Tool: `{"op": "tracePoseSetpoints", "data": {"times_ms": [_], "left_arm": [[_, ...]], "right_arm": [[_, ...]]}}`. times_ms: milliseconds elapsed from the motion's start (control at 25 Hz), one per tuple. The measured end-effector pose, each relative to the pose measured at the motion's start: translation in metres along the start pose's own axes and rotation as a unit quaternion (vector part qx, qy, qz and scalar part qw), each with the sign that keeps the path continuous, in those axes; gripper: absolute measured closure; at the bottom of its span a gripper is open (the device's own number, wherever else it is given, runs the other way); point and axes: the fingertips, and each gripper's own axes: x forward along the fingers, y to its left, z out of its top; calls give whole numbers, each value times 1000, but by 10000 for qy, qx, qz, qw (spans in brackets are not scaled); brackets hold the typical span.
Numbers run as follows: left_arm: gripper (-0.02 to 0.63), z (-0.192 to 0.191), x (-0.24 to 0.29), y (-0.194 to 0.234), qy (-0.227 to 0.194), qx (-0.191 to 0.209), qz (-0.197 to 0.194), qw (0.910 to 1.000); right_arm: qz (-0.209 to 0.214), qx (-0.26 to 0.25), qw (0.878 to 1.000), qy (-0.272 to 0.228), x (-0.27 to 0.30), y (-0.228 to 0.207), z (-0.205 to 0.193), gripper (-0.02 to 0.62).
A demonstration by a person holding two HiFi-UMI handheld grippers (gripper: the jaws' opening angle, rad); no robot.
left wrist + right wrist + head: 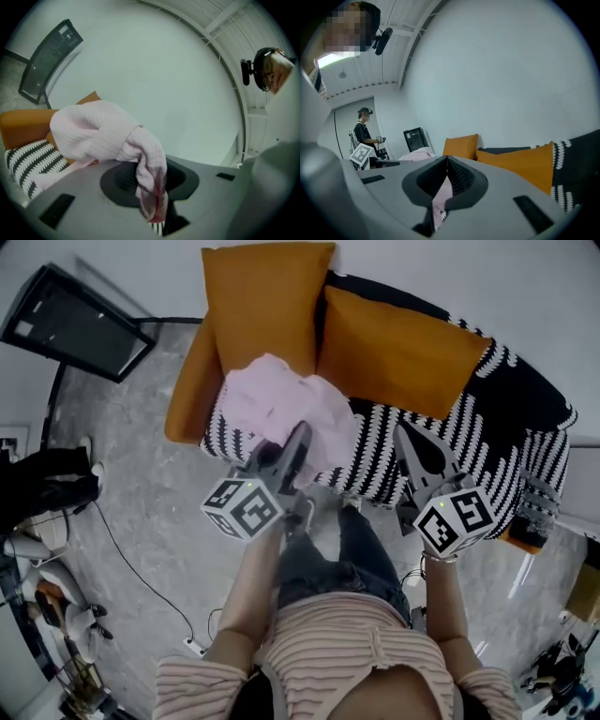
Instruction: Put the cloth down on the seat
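Two hand-held grippers, left clamping pink cloth over seat, right seemingly closed

orange cushion + 2nd cushion upright, side by side, edges touching, white wall behind. black screen on stand far left, tilted. grey marble-look floor, thin black cable running over it to white power strip. bg in right gripper view: person in dark top w/ headset.

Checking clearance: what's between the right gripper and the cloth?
Head view: only bare striped seat between the right gripper and the cloth, which the left gripper clamps.
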Motion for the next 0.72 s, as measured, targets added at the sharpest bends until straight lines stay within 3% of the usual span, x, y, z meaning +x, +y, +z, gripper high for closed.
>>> {"op": "tracePoseSetpoints", "data": {"times_ms": [400, 720], "left_arm": [[505, -38, 59, -1, -109, -539, 389, 9977], [506, -62, 86, 54, -239, -1091, 696, 9913]], "right_arm": [[704, -8, 9954, 645, 28, -62, -9, 588], [1049, 0, 9867, 1241, 84, -63, -52, 586]]}}
